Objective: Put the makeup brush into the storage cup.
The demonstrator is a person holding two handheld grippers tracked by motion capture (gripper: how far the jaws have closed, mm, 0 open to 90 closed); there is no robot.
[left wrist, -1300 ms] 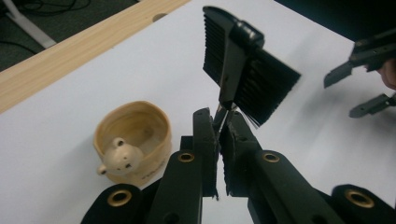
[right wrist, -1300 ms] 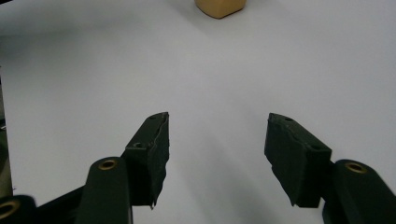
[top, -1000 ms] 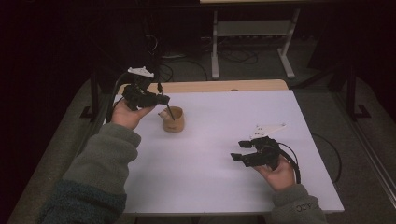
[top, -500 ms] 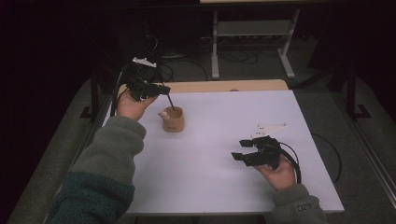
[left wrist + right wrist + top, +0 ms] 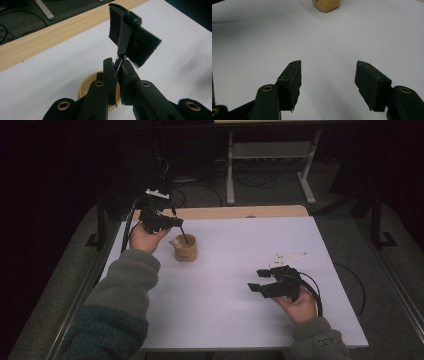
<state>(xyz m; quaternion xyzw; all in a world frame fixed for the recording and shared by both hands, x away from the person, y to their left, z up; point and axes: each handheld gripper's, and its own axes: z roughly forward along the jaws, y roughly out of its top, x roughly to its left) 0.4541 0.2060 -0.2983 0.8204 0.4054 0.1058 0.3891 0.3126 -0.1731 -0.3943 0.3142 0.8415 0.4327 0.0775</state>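
Note:
A small wooden cup (image 5: 185,251) stands on the white table top (image 5: 240,245), left of centre. My left gripper (image 5: 176,223) hovers just behind and left of it, shut on the thin handle of a black brush (image 5: 183,234) that slants down toward the cup's mouth. In the left gripper view the jaws (image 5: 117,65) pinch the handle, the brush head (image 5: 135,42) and its bristles stick out beyond them, and the cup (image 5: 87,86) lies under them. My right gripper (image 5: 256,287) stays open at the right front, empty (image 5: 328,72). The cup (image 5: 326,5) is far ahead of it.
A bare wooden strip (image 5: 225,212) runs along the table's far edge. Behind the table are a metal stand (image 5: 270,155) and cables on the dark floor. A cable (image 5: 350,285) trails off the right side. White surface spreads between the cup and the right gripper.
My left gripper has shifted slightly right with the brush, bringing its head closer over the cup. The right gripper has stayed put.

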